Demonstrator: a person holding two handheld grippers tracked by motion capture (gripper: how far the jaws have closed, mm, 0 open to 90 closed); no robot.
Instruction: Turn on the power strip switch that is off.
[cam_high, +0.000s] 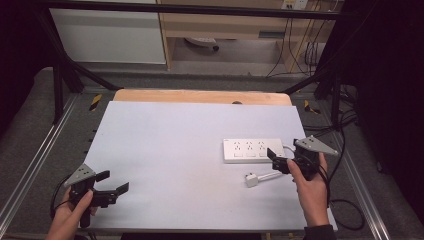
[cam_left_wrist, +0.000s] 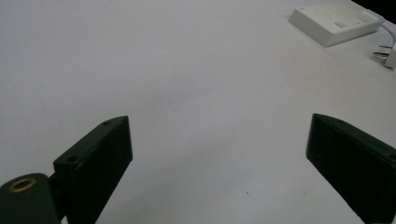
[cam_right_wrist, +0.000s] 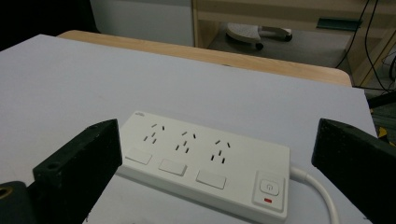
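Power strip (cam_high: 253, 150): white, three socket groups with a switch under each, a master button with a red mark at its cable end; lies flat on the right of the table (cam_high: 170, 150); no legible writing.
Plug (cam_high: 251, 179): white, lying just in front of the strip.
Left gripper (cam_high: 111, 186): near left corner, jaws spread wide, holding nothing.
Right gripper (cam_high: 276, 161): just beside the strip's right end, jaws wide apart, nothing between them.

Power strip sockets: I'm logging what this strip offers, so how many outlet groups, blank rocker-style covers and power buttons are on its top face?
On the power strip:
Outlet groups: 3
Blank rectangular covers: 3
Power buttons: 1
Total: 7
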